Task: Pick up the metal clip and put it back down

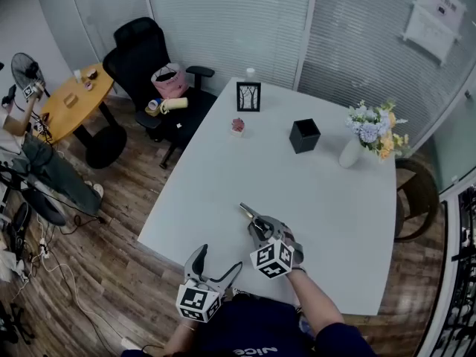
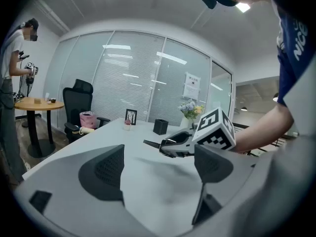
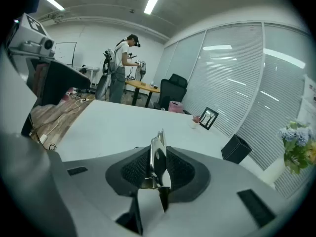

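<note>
Right gripper (image 3: 157, 168) pinching metal clip (image 3: 158, 154), plain close-up — sliver overhead

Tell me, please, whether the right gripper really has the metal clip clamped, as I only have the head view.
Observer: Yes. In the right gripper view the metal clip stands edge-on between the pads of the right gripper, which press on both its sides.
Operator: Is it off the table?
Observer: The left gripper view shows the clip held above the white table, apparently not touching it.
Operator: And the left gripper?
Observer: The left gripper has its jaws wide apart with nothing between them.
</note>
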A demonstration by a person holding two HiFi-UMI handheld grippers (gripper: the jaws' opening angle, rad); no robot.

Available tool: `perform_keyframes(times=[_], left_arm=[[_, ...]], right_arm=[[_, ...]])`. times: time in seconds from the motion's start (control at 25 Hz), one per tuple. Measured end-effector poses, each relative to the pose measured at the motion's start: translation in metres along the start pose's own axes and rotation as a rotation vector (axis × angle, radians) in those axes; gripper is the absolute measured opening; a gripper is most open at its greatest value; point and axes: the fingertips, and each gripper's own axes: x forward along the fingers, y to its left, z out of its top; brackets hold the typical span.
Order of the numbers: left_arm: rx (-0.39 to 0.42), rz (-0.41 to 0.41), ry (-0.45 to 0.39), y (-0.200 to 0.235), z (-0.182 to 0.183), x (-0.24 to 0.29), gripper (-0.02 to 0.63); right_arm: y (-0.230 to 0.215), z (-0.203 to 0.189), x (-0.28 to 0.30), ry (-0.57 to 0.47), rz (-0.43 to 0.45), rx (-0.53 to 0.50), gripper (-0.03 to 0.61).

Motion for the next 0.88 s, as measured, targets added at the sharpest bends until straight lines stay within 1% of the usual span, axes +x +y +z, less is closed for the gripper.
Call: perform_keyframes(times=[0.16,0.28,0.44,0.56,0.72,0.88], left_arm=[[0.001,0.009,0.005,0.007,-0.002,-0.003,0.443],[-0.003,0.018,0.014,0.013,-0.004,-0.005,0.443],[-0.009,0.035,0.024,0.023,-0.007,-0.009,0.443],[-0.006,0.037,0.028,0.024,-0.008,-0.011,0.443],[-0.008,0.039,0.037,0.025,-0.011,-0.014,0.443],[-0.011,0.044,0.044,0.027,-0.014,-0.018,0.443]], right_arm=[[0.004,-0.025,0.023,0.092,0.020,-0.055,0.109],[-0.001,-0.039,0.033,0.142,-0.001,-0.069,0.107],[-0.011,-0.051,0.042,0.186,-0.040,-0.106,0.107],[-0.012,-0.062,0.047,0.220,-0.037,-0.110,0.107],[-0.011,-0.074,0.053,0.250,-0.029,-0.080,0.107],[-0.012,-0.076,0.057,0.260,-0.039,-0.126,0.106]])
